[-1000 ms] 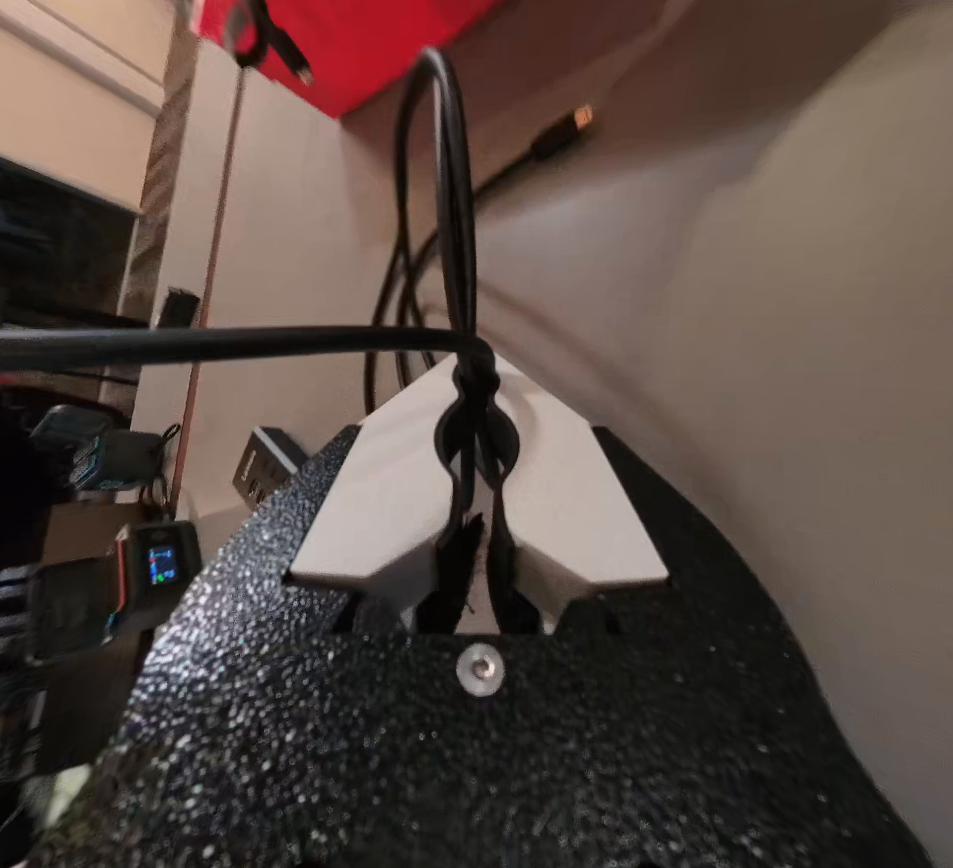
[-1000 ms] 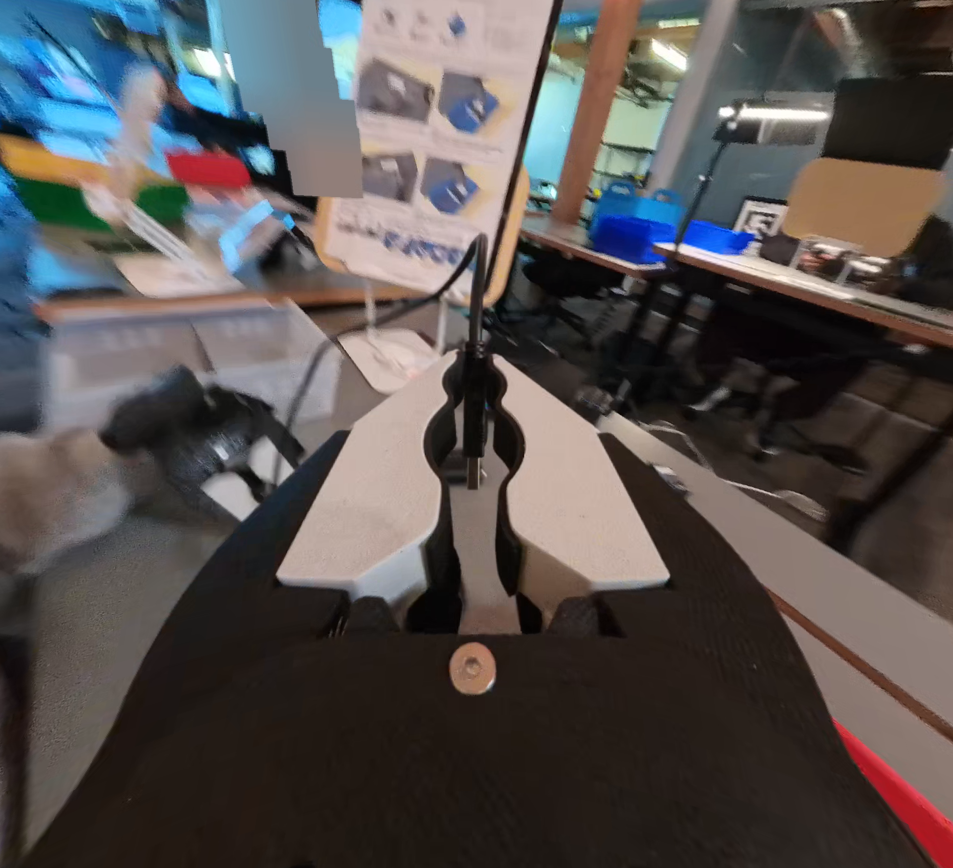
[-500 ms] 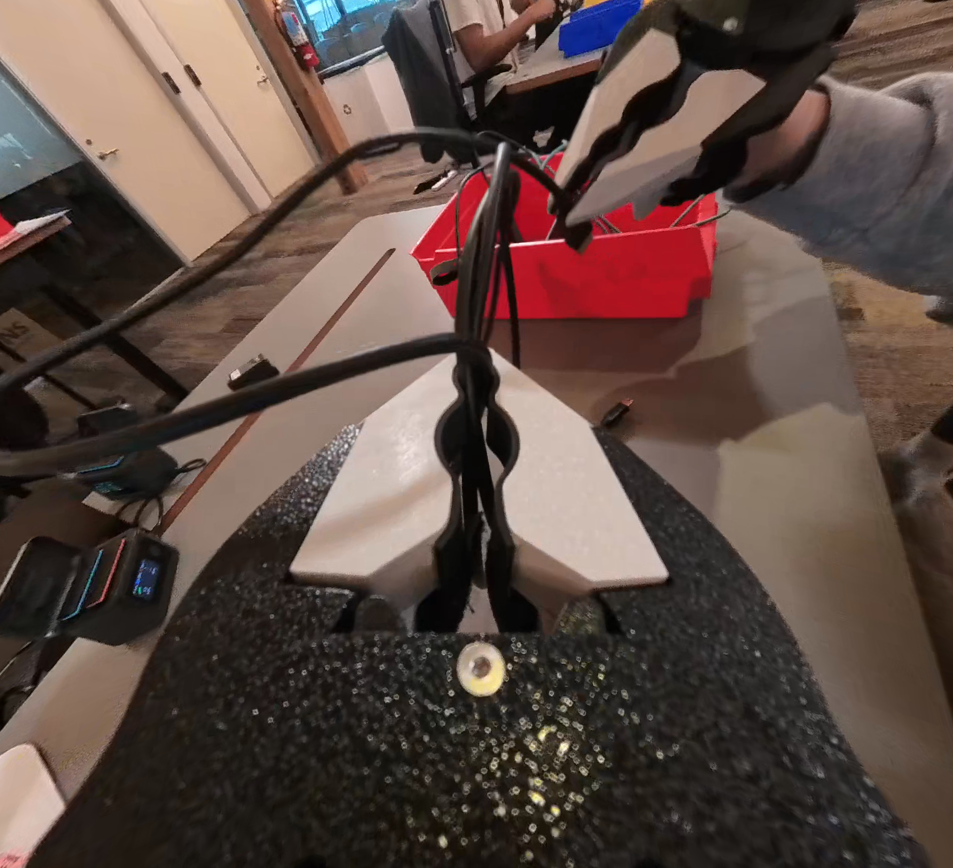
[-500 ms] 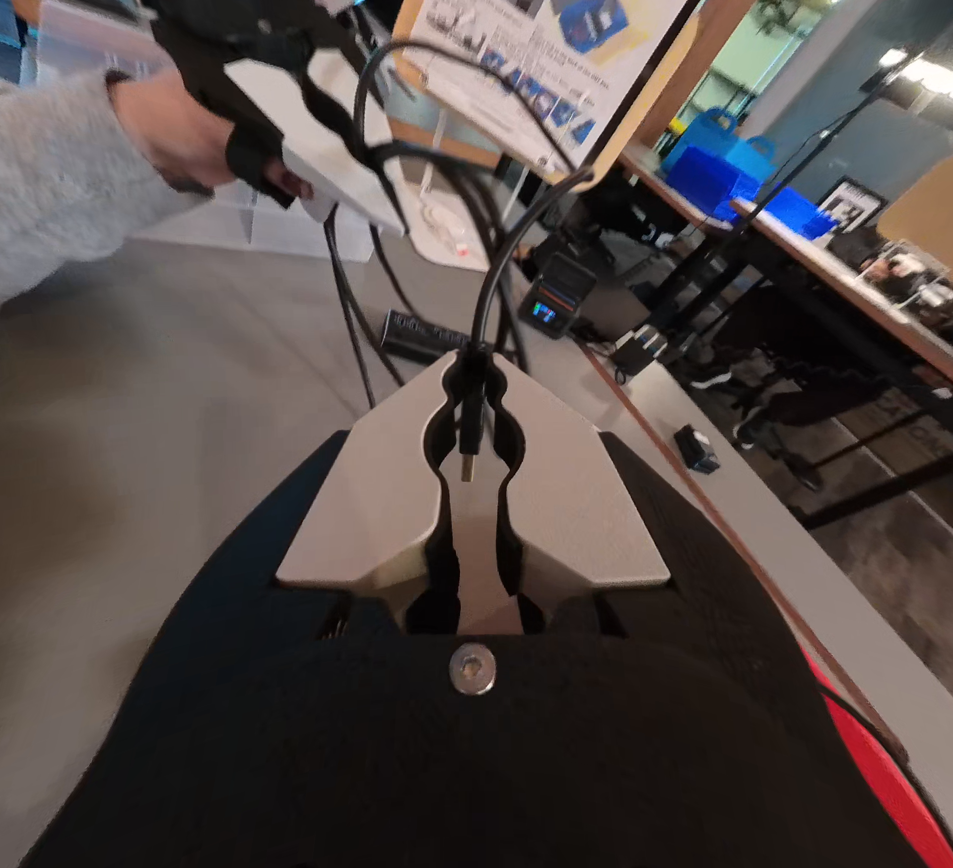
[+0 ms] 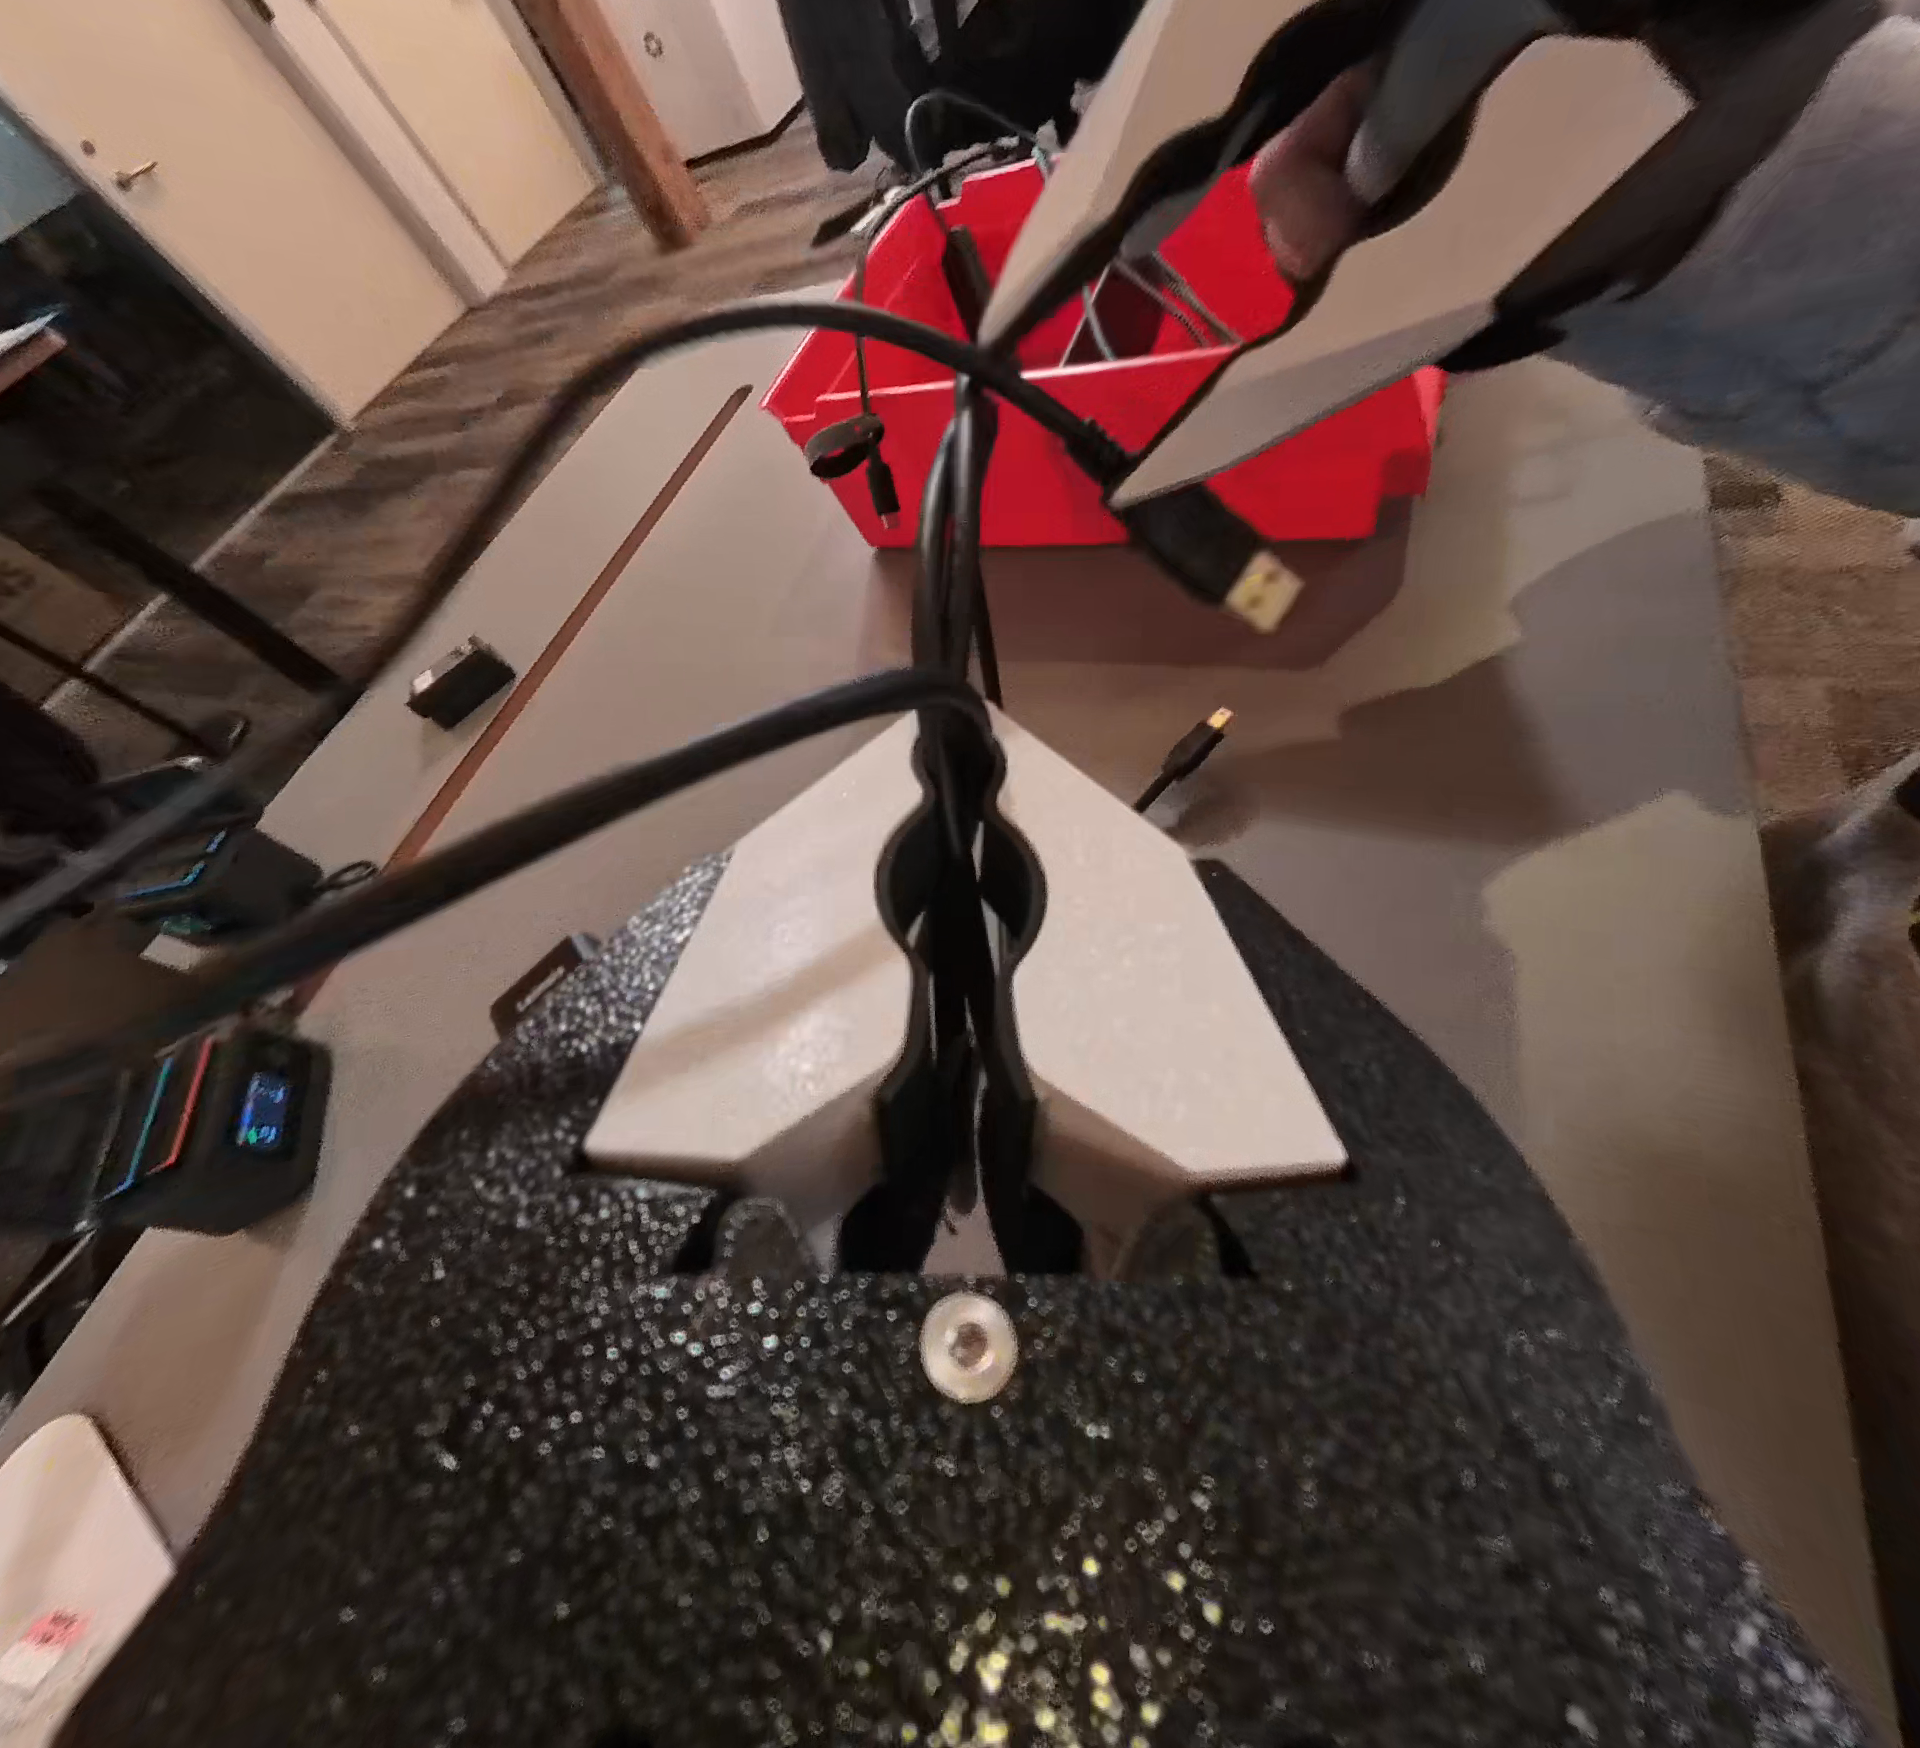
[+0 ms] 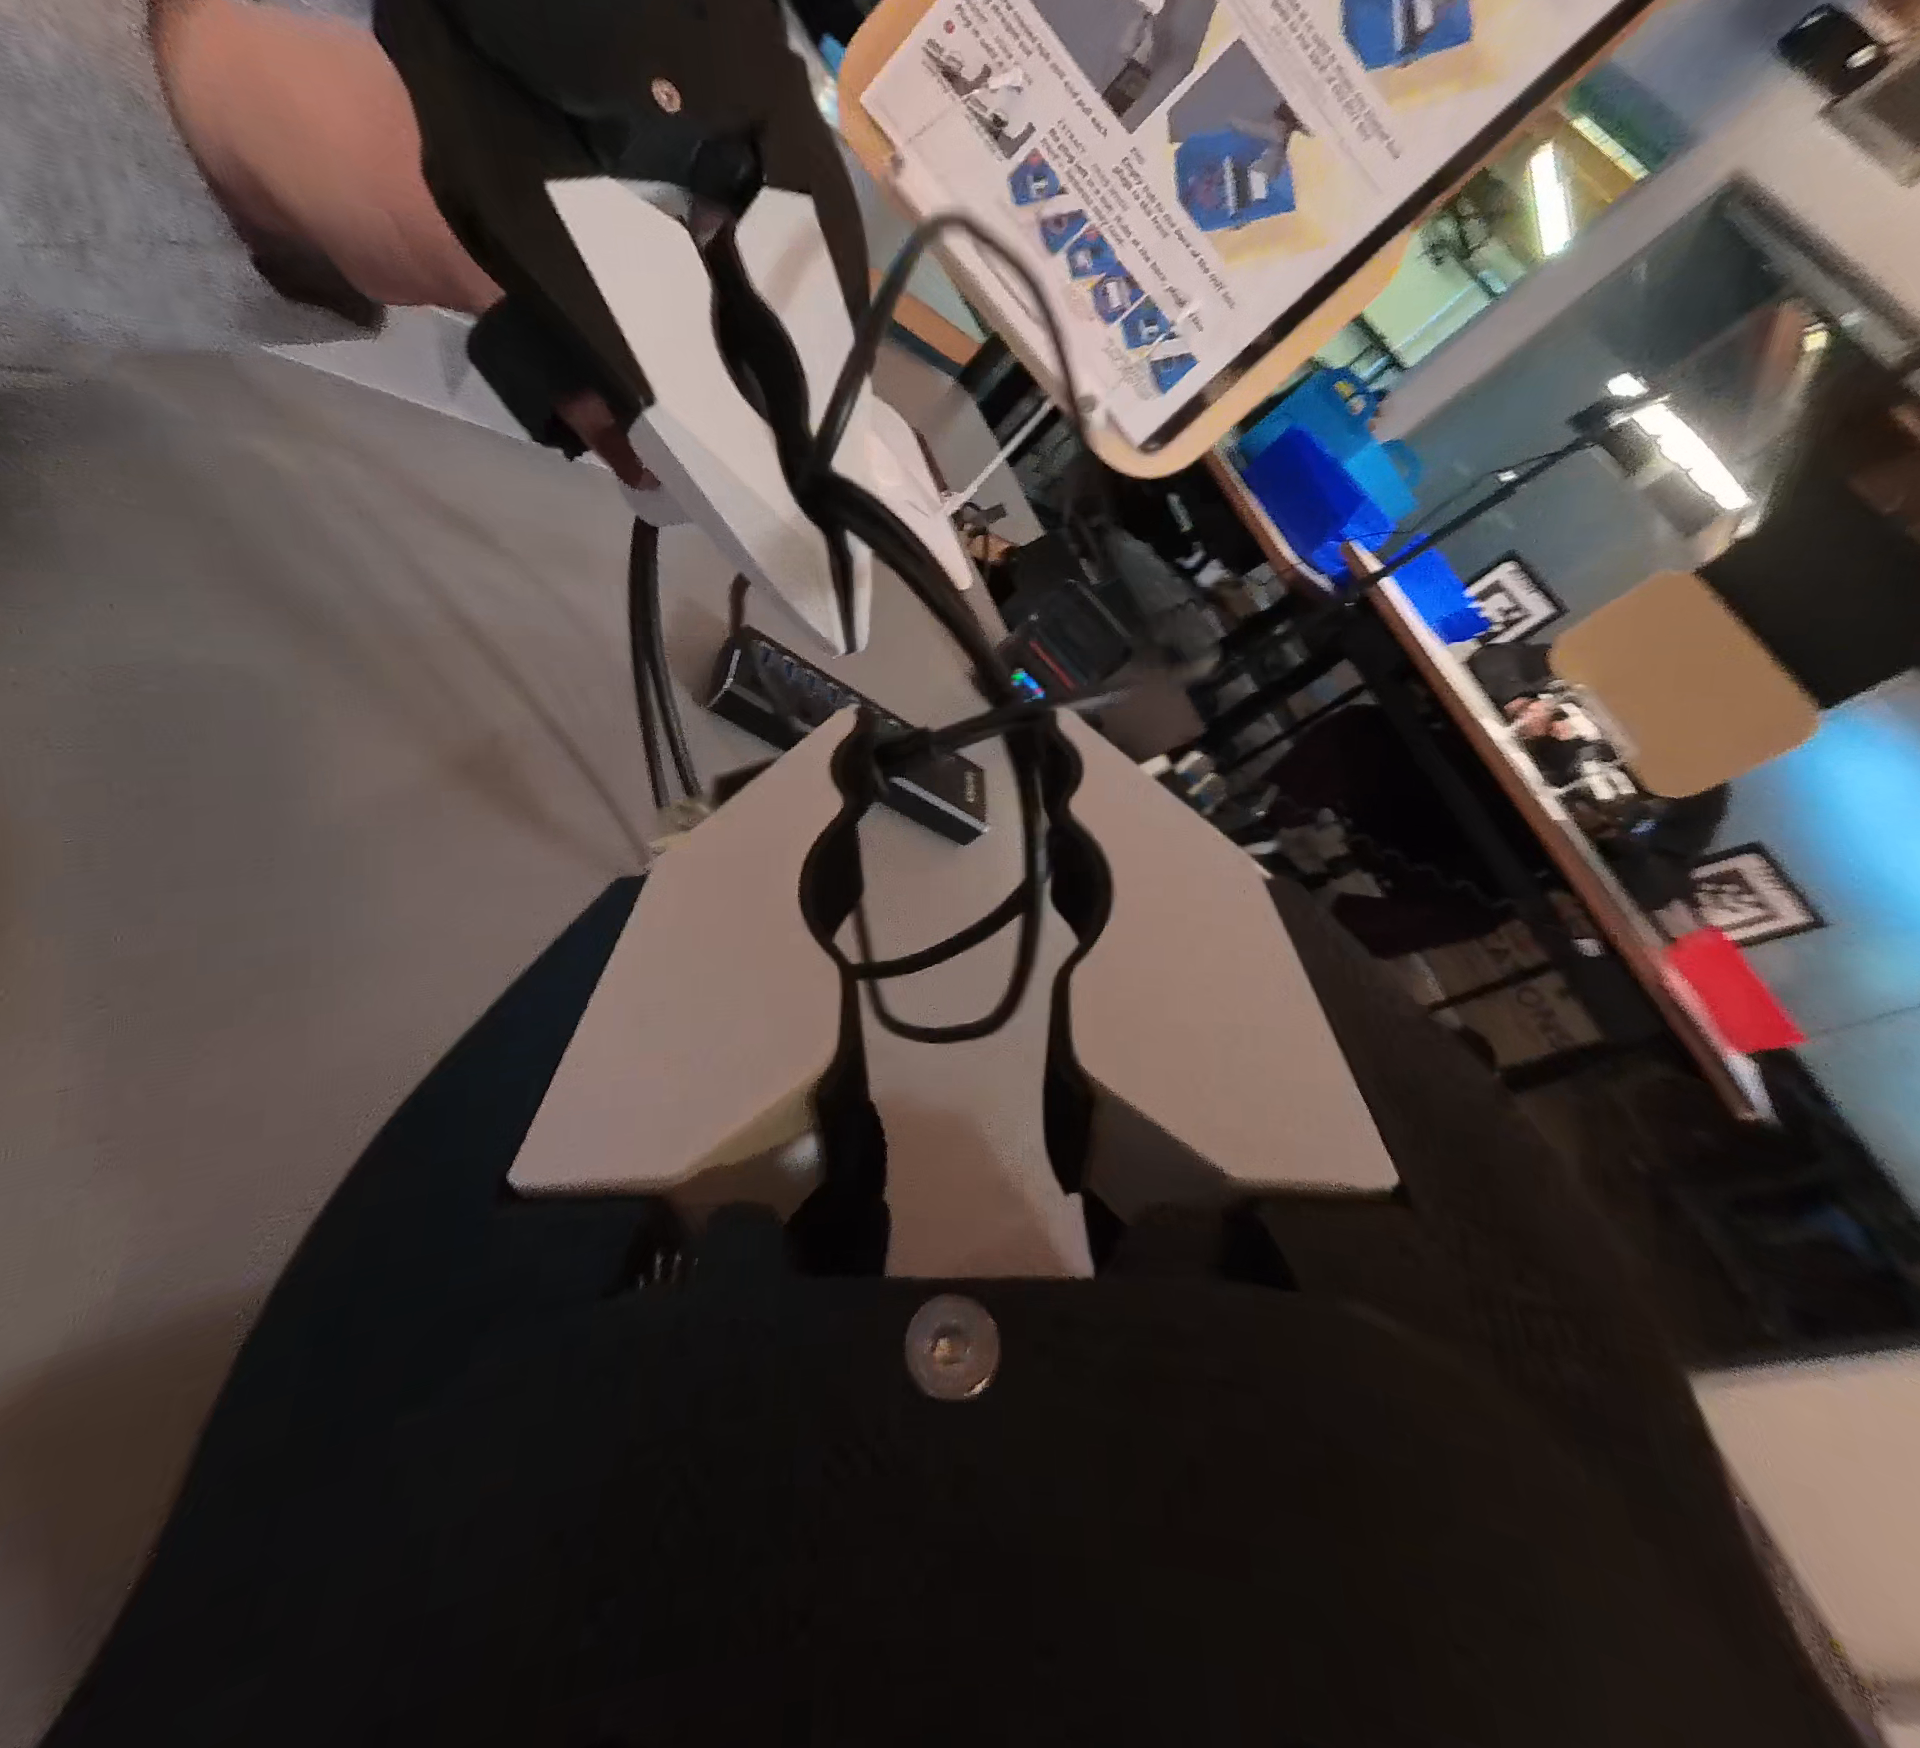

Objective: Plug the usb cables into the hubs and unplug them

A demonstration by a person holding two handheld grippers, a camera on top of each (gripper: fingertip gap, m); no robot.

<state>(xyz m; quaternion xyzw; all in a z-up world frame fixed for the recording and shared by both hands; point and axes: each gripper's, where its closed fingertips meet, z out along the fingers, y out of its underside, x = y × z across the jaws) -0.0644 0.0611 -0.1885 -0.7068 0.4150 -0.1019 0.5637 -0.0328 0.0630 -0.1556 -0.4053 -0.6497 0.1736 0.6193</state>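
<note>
My left gripper point(image 5: 956, 716) is shut on a bundle of black usb cables point(image 5: 940, 545) and holds it above the grey table point(image 5: 1299, 742). My right gripper point(image 6: 951, 732) is open, with a thin black cable loop point(image 6: 935, 971) lying loose across the gap between its fingers. In the left wrist view the right gripper point(image 5: 1055, 415) hovers close ahead, and a USB-A plug point(image 5: 1236, 560) hangs just under its lower finger. A black usb hub point(image 6: 769, 680) lies on the table beyond my right fingertips. The left gripper point(image 6: 847, 555) shows there too, shut on the cables.
A red bin point(image 5: 1039, 472) holding more cables stands at the table's far end. A loose small plug point(image 5: 1210, 724) lies on the table. A black device with a lit screen point(image 5: 244, 1111) sits at the left edge. An instruction board point(image 6: 1299, 67) stands behind the hub.
My right gripper has opened and let go of the USB-A plug it held between its fingers. The two grippers have come closer together, and the cable now drapes loosely across the right fingers.
</note>
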